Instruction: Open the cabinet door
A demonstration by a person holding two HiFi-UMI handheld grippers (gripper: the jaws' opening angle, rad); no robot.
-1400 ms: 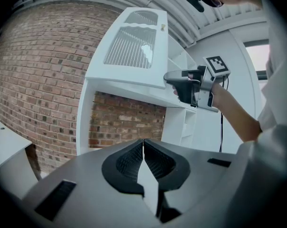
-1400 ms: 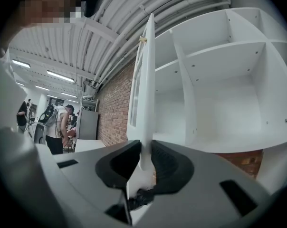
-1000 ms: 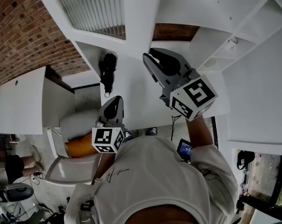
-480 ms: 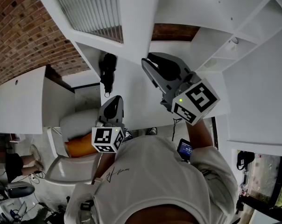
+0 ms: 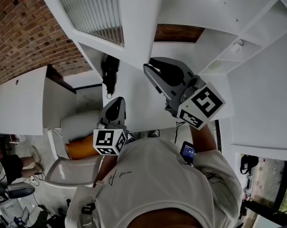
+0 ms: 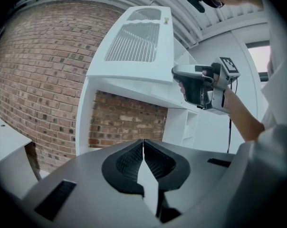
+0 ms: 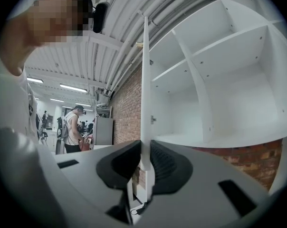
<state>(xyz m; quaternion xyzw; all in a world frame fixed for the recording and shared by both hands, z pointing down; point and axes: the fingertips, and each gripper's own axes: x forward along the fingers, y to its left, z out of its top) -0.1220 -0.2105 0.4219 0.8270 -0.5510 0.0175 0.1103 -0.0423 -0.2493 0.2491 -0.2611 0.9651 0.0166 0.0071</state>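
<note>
Two grippers are in play, one in each hand, and each carries one marker cube. The right gripper [image 7: 144, 153] points about level and its jaws are nearly closed, pinching the thin free edge of the one cabinet door [image 7: 145, 80], which the right gripper view shows edge-on as a white strip rising from between the pads. From the head view that door stands swung out from the cabinet, up and to the left of the person, with the right gripper's tips on its lower edge. The left gripper [image 6: 143, 148] hangs lower and just to the left, its jaws pressed together with nothing between them and touching nothing. Its view shows the door's outer face with two ribbed panels, a large one [image 6: 134, 42] and a small one [image 6: 146, 14] above it. Behind the door the white cabinet [image 7: 229, 80] is open: one upright divider and one shelf cross inside it, making four bare compartments that show. A red brick wall [image 6: 39, 70] runs behind and below the cabinet. The right gripper's marker cube [image 5: 203, 106] sits above the person's forearm, and the left gripper's marker cube [image 5: 109, 141] is close to the chest. One other person [image 7: 73, 127] stands far off in the room.
</note>
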